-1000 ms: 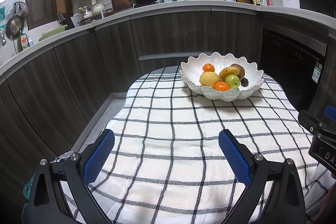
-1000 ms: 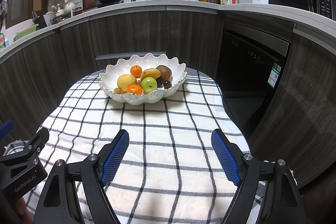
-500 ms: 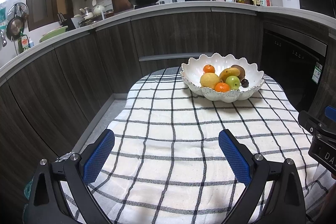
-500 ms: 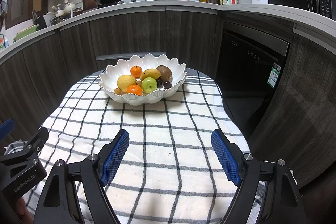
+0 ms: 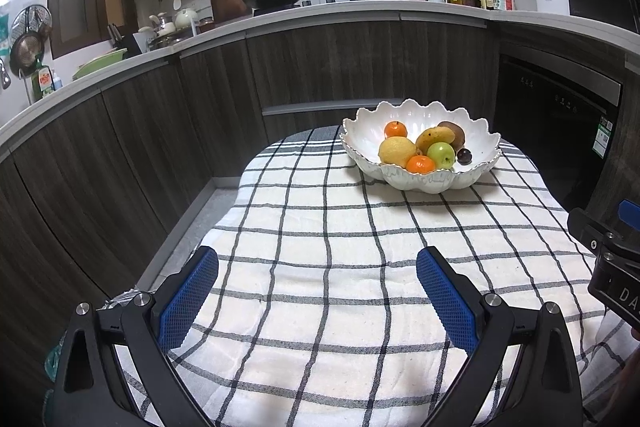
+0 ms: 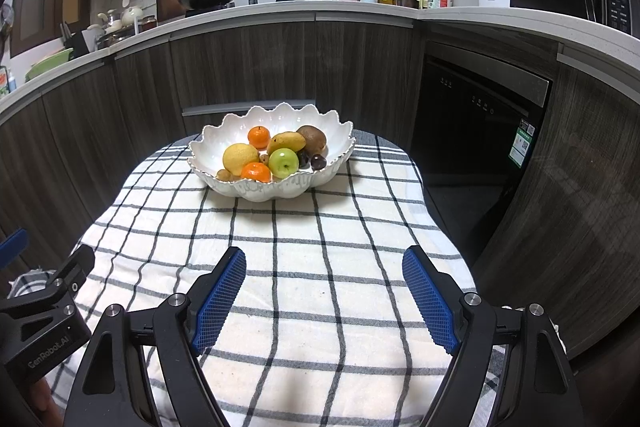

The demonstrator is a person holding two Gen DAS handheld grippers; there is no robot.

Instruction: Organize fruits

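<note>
Left gripper (image 5: 317, 301) spread wide, holding nothing, low over near cloth (image 5: 320, 227). Right gripper (image 6: 324, 301) likewise wide and empty, alongside. Fruits heaped in bowl (image 6: 256, 193) at far end of cloth: lemon (image 6: 240, 157), two oranges (image 6: 256, 172), apple (image 6: 283, 163), mango (image 6: 286, 142), kiwi (image 6: 312, 139), small dark ones (image 6: 318, 161). None loose on cloth. Fits fruits already gathered, or waiting to be sorted out. For any pick: top fruit only, jaws square across middle, gentle squeeze, clear of scalloped rim.

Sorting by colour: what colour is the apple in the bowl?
Green; the apple shows best in the right wrist view.
</note>
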